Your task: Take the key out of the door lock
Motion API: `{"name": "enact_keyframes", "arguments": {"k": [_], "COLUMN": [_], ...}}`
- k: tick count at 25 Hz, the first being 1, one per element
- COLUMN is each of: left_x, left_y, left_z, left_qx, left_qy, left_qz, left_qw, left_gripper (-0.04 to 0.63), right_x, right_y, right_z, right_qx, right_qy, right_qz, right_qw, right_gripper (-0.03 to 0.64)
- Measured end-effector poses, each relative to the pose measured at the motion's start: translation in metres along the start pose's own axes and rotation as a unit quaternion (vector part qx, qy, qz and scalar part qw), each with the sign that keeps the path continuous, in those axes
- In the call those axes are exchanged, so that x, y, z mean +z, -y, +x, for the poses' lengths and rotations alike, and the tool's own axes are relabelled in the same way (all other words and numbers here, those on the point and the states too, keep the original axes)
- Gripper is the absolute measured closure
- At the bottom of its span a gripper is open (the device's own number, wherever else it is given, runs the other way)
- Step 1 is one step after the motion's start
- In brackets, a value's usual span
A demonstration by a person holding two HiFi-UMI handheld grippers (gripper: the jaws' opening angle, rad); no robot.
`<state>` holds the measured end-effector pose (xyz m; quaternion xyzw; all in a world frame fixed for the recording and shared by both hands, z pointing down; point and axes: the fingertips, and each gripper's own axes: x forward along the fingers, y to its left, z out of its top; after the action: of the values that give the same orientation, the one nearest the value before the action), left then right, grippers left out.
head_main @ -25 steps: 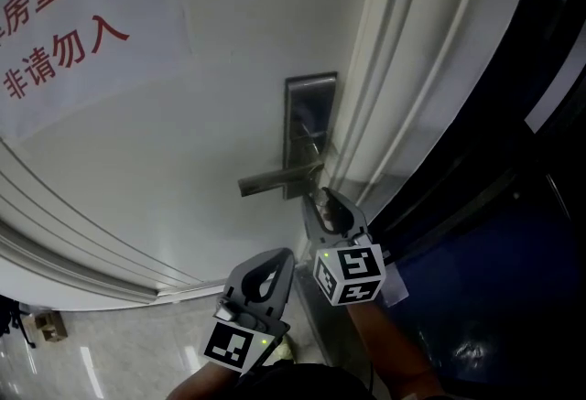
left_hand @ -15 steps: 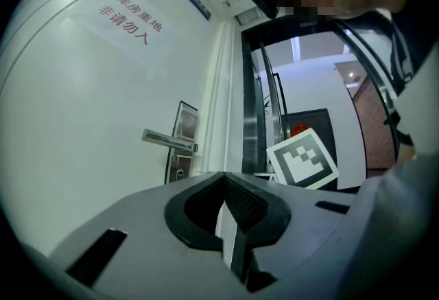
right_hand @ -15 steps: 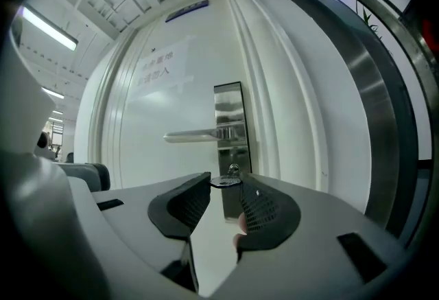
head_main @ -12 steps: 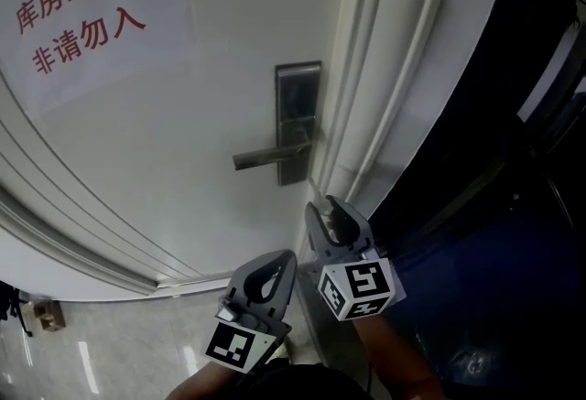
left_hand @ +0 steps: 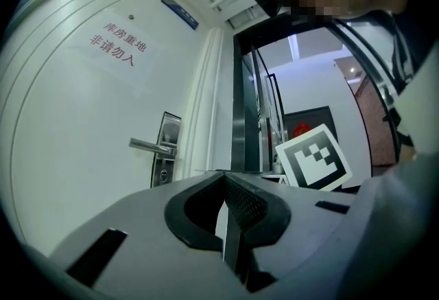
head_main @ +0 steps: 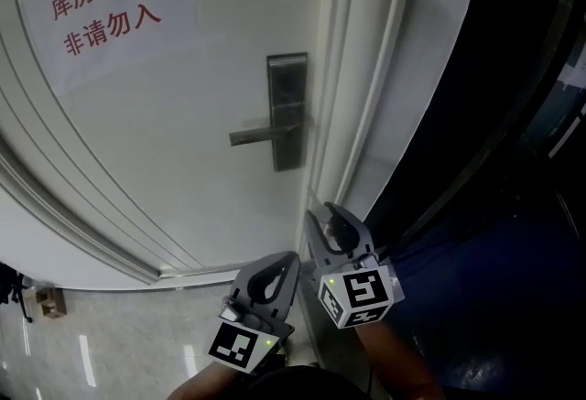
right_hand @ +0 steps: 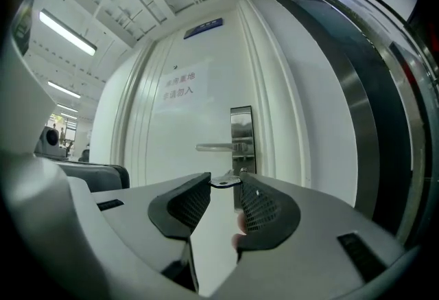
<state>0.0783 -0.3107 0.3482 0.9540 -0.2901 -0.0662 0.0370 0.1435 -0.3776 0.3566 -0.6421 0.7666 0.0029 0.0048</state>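
Observation:
A steel lock plate [head_main: 287,110] with a lever handle [head_main: 259,134] sits on the white door [head_main: 165,142]. My right gripper [head_main: 328,222] hangs well below and in front of the plate, away from it. In the right gripper view a small silver key [right_hand: 225,182] lies flat across the tips of the right gripper [right_hand: 225,184], which is shut on it; the lock plate [right_hand: 242,137] stands behind. My left gripper [head_main: 277,272] is beside it, lower left, shut with nothing in it [left_hand: 223,180].
A paper notice with red characters [head_main: 103,5] hangs on the door. White door-frame mouldings [head_main: 366,69] run down the right of the plate, and dark glass panels [head_main: 513,206] follow. Pale floor tiles [head_main: 92,334] and a small box [head_main: 41,302] show at lower left.
My right gripper has drawn back from the bottom of the lock plate, with the key in its tips. The left gripper has stayed shut beside it.

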Motion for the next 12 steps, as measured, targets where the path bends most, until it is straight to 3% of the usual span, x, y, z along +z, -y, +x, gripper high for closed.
{"name": "enact_keyframes", "arguments": {"k": [12], "left_x": [0.014], "left_y": [0.014], "left_z": [-0.011], "left_qx": [0.007], "left_qy": [0.011], "left_qz": [0.009], "left_qw": [0.9999], "left_gripper": [0.591], "right_x": [0.012], "right_y": [-0.007], "right_z": [-0.016], "right_qx": [0.007], "right_qy": [0.008], "right_qz": [0.003], "right_qw": [1.000], "right_gripper": [0.480]}}
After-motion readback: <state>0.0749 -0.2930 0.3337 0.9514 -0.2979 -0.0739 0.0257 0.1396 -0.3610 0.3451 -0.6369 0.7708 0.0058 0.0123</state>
